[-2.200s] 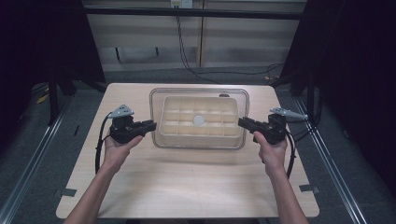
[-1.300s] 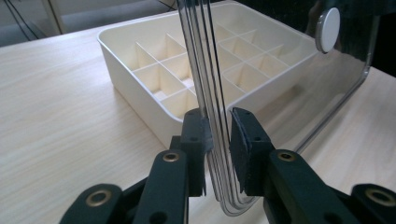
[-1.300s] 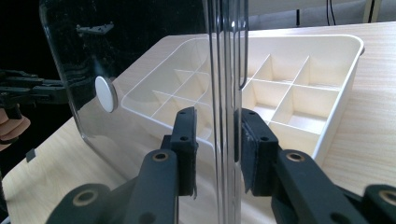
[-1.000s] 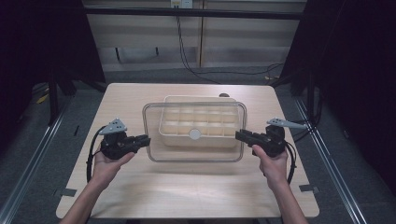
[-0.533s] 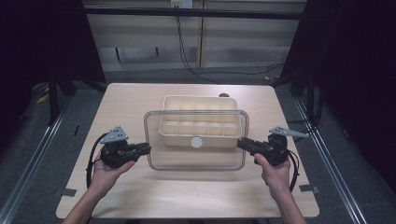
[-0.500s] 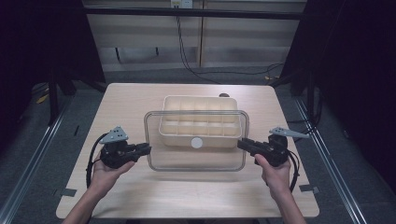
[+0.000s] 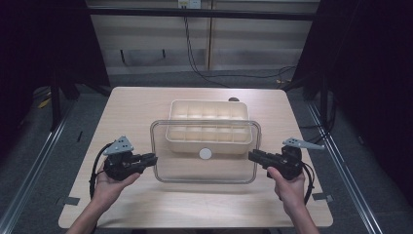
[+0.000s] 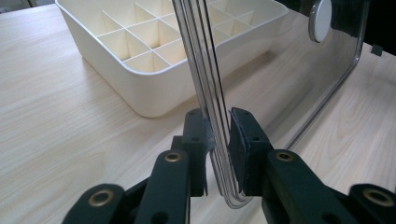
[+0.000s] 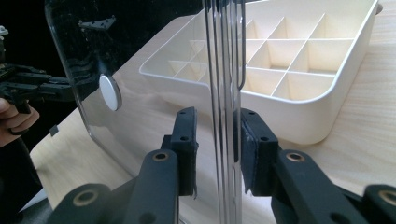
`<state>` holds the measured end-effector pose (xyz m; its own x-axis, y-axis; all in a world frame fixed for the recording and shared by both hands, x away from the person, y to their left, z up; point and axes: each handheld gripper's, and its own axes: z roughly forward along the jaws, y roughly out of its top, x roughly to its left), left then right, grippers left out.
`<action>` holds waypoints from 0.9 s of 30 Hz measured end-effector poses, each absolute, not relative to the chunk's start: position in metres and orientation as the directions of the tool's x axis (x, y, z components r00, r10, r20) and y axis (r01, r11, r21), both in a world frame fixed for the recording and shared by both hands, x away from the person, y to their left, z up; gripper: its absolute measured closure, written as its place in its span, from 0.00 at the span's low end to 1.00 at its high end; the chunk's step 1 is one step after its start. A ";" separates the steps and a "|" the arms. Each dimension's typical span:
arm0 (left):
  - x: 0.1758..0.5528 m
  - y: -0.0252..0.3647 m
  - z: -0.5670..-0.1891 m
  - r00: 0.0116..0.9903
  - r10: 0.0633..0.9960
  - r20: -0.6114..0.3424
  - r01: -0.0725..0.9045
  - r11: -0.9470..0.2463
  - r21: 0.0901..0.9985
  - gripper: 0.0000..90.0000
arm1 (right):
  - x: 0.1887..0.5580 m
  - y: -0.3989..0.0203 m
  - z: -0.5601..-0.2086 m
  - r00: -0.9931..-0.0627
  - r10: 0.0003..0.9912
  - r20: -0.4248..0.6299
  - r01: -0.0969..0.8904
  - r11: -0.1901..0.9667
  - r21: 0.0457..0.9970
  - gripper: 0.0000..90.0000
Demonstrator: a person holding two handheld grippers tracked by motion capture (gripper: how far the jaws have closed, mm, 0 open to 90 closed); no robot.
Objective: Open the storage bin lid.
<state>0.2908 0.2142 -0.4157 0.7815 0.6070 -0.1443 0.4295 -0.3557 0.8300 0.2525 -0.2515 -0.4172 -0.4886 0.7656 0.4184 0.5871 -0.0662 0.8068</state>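
— The clear lid point(image 7: 204, 158): where was it, and how did you have it?

— I held it off the tabletop point(image 7: 122, 109), just in front of the divided cream box point(image 7: 208, 126). My left gripper point(image 7: 148, 159) was clenched on its left rim, my right gripper point(image 7: 255, 156) on its right rim.

— How did it seem likely to handle?

— Light and stiff, I judged, but glossy and slippery, so the ribbed rim was the place to pinch. A white knob point(image 7: 205, 153) sat at its middle.

— Anything in the way?

— The box's near wall, close under the lid's far edge.
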 end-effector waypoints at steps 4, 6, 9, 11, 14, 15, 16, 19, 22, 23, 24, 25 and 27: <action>0.287 0.215 -0.418 0.782 0.605 -0.151 0.435 -0.355 0.827 0.86 | 0.248 -0.251 -0.417 -0.495 0.760 0.421 0.588 -0.063 0.806 0.78; 0.283 0.216 -0.420 0.779 0.608 -0.155 0.437 -0.348 0.830 0.86 | 0.246 -0.251 -0.418 -0.498 0.756 0.426 0.591 -0.063 0.804 0.78; 0.278 0.216 -0.422 0.781 0.603 -0.160 0.442 -0.354 0.824 0.86 | 0.242 -0.251 -0.420 -0.502 0.756 0.420 0.595 -0.051 0.802 0.78; 0.275 0.216 -0.424 0.782 0.602 -0.163 0.444 -0.355 0.823 0.86 | 0.241 -0.252 -0.422 -0.507 0.752 0.422 0.597 -0.047 0.801 0.78; 0.271 0.216 -0.425 0.784 0.600 -0.157 0.442 -0.363 0.820 0.86 | 0.237 -0.251 -0.424 -0.502 0.757 0.418 0.600 -0.043 0.799 0.78; 0.270 0.217 -0.425 0.785 0.598 -0.162 0.443 -0.359 0.821 0.85 | 0.235 -0.251 -0.424 -0.502 0.757 0.419 0.600 -0.044 0.799 0.78; 0.269 0.217 -0.425 0.786 0.597 -0.163 0.443 -0.359 0.821 0.86 | 0.234 -0.251 -0.424 -0.503 0.756 0.419 0.601 -0.043 0.798 0.78; 0.267 0.216 -0.424 0.788 0.594 -0.164 0.445 -0.364 0.818 0.86 | 0.229 -0.251 -0.422 -0.501 0.756 0.420 0.603 -0.043 0.796 0.78; 0.263 0.217 -0.425 0.790 0.592 -0.160 0.447 -0.378 0.811 0.86 | 0.224 -0.251 -0.423 -0.503 0.755 0.420 0.609 -0.036 0.793 0.78; 0.263 0.217 -0.425 0.788 0.594 -0.159 0.449 -0.379 0.809 0.86 | 0.222 -0.250 -0.424 -0.503 0.756 0.419 0.609 -0.034 0.792 0.78; 0.261 0.217 -0.426 0.786 0.595 -0.166 0.454 -0.373 0.809 0.86 | 0.221 -0.249 -0.424 -0.502 0.756 0.419 0.610 -0.033 0.791 0.78; 0.260 0.218 -0.427 0.787 0.593 -0.168 0.455 -0.374 0.808 0.86 | 0.219 -0.248 -0.425 -0.495 0.761 0.419 0.611 -0.038 0.790 0.78; 0.257 0.219 -0.427 0.790 0.590 -0.167 0.455 -0.381 0.805 0.86 | 0.217 -0.246 -0.427 -0.478 0.770 0.423 0.616 -0.049 0.786 0.78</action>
